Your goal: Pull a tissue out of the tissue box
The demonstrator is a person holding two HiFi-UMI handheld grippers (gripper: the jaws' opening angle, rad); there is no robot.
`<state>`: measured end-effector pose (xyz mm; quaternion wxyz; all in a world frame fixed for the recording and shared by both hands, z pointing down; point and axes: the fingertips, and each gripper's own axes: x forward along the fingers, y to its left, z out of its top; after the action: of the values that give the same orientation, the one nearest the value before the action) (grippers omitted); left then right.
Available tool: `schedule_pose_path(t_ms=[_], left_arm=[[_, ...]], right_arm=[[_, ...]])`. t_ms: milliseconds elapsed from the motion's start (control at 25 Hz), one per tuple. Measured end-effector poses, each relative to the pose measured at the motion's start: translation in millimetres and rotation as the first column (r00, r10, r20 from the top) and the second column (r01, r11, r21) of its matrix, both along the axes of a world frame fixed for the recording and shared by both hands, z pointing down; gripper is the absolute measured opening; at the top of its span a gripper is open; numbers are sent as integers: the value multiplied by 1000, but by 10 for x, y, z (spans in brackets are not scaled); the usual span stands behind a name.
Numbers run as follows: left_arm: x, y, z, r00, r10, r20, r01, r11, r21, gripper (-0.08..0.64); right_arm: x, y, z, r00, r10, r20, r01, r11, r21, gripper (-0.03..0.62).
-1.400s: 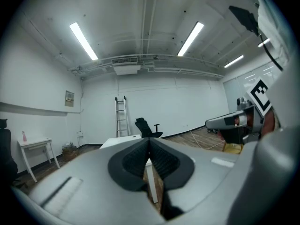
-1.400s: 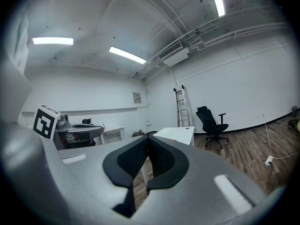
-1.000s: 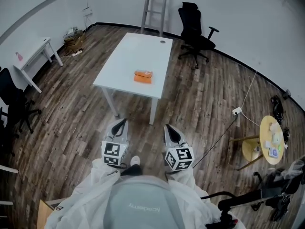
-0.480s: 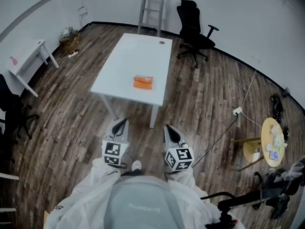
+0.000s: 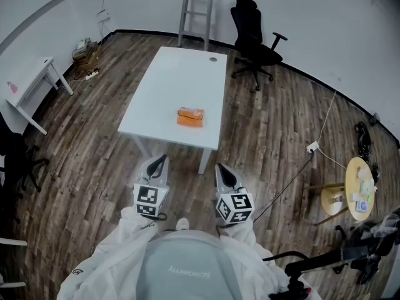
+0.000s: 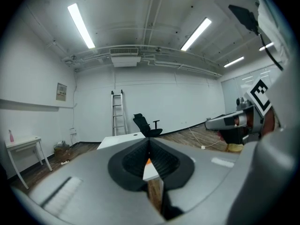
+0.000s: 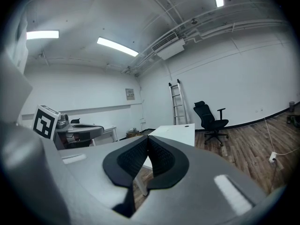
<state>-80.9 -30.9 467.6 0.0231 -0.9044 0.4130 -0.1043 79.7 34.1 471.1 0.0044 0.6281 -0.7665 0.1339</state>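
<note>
Two pairs of jaws, both pressed together with nothing between them: my left gripper (image 5: 160,160) and my right gripper (image 5: 220,167) hang side by side over the wooden floor (image 5: 94,155), pointing toward the white table (image 5: 181,74). The orange tissue box (image 5: 190,117) lies on that table near its close end, well apart from both grippers. Past the table's far end, a ladder (image 5: 197,11) leans at the wall beside a black office chair (image 5: 256,42).

Smooth white table (image 5: 181,80), wood-plank floor (image 5: 262,133)

Black office chair (image 5: 253,39) and ladder (image 5: 195,14) beyond white table (image 5: 175,80)
</note>
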Motion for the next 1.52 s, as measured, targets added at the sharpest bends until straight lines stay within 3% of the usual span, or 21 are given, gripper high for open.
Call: schedule_pose_path(t_ms=[440, 1040, 1520], left_arm=[[-193, -423, 0, 1000, 7, -26, -7, 1000, -3, 0], [-51, -478, 73, 998, 61, -22, -61, 998, -2, 0], [-39, -826, 97, 1000, -1, -11, 1, 1000, -7, 0]], right_arm=[[-141, -411, -17, 1000, 17, -18, -17, 1000, 5, 2], [-73, -463, 1, 999, 40, -33, -41, 999, -17, 2], [9, -904, 0, 1000, -6, -28, 6, 1000, -8, 2]])
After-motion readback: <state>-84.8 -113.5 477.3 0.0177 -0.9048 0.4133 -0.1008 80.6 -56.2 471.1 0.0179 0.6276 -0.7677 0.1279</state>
